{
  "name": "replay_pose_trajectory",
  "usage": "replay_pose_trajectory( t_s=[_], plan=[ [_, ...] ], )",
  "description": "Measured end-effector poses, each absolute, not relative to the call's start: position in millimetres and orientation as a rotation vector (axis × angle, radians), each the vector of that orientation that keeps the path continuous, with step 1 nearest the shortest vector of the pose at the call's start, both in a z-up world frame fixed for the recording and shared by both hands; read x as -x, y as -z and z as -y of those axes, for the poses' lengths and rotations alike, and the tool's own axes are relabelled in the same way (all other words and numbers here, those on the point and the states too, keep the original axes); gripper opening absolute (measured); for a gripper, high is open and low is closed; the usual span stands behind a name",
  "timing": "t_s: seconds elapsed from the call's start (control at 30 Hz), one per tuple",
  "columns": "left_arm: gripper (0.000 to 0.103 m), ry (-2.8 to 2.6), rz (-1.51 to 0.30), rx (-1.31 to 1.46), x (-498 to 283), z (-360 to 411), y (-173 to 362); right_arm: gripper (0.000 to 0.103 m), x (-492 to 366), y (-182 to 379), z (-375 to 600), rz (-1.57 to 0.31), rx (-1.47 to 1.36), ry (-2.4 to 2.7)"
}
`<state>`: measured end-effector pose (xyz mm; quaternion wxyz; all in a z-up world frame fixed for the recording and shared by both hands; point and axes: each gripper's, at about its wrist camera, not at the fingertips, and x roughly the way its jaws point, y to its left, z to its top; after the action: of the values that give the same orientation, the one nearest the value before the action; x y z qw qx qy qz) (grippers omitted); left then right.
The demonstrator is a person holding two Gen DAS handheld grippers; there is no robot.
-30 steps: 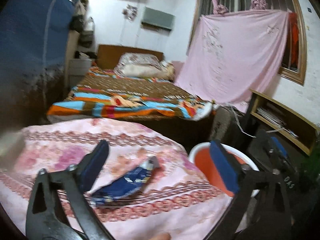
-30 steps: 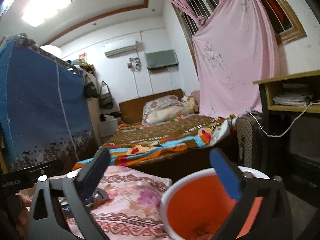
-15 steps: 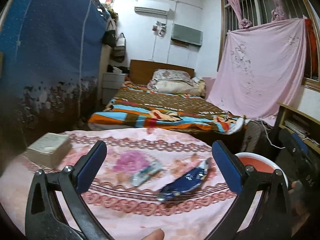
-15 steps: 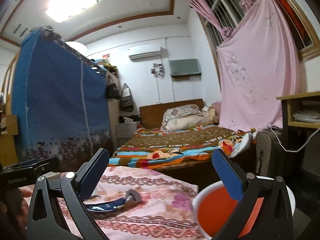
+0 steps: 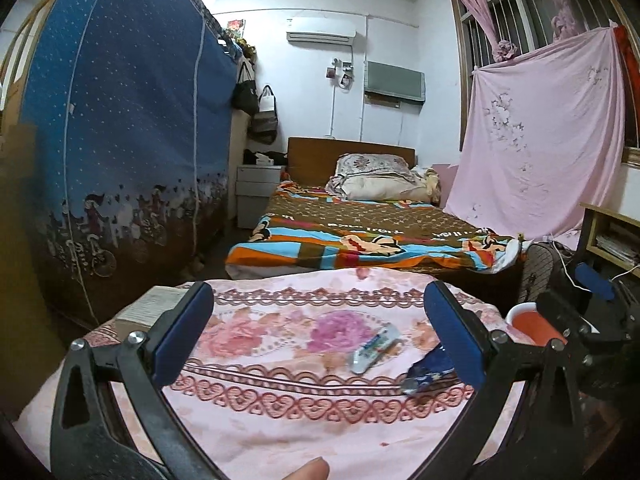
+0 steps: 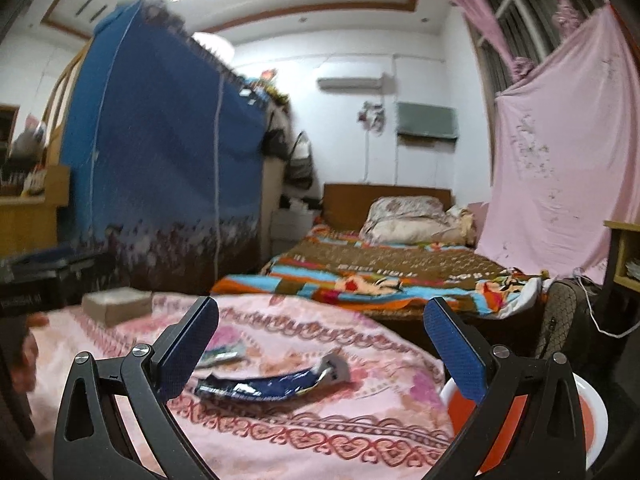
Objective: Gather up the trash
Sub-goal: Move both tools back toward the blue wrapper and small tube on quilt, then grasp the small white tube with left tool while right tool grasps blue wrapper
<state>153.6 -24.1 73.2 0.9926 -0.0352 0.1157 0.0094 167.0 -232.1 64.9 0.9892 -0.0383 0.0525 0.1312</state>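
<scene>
A dark blue foil wrapper (image 6: 272, 386) lies flat on the pink flowered tablecloth (image 6: 320, 432); in the left wrist view it (image 5: 430, 368) lies partly behind my right finger. A small pale wrapper (image 5: 374, 350) lies beside it, also seen in the right wrist view (image 6: 222, 350). An orange basin with a white rim (image 6: 592, 408) stands off the table's right edge, also in the left wrist view (image 5: 532, 322). My left gripper (image 5: 320, 336) is open and empty above the cloth. My right gripper (image 6: 322, 350) is open and empty, above and just short of the blue wrapper.
A tissue box (image 6: 116, 305) sits at the table's far left, also in the left wrist view (image 5: 152, 308). Beyond the table are a bed with a striped blanket (image 5: 360, 240), a blue wardrobe cover (image 5: 120, 120), a pink sheet (image 5: 540, 140) and a wooden shelf (image 5: 612, 236).
Both grippers have swung left and back over the table. The basin has slid toward the right edge of both views and more of the tablecloth and both wrappers show.
</scene>
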Motion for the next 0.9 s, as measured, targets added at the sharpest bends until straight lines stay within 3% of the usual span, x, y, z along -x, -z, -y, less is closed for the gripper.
replay_pose_trajectory(
  t_s=[0.5,0.9],
  plan=[
    [0.092,-0.103,-0.422,0.109,-174,-20,-48,0.103,-230,-30,164,-0.556,0.314,-0.372],
    [0.092,-0.032,-0.540,0.163,-197,-21,-38,0.103,-248,-12,171,-0.694,0.311,-0.304]
  ],
)
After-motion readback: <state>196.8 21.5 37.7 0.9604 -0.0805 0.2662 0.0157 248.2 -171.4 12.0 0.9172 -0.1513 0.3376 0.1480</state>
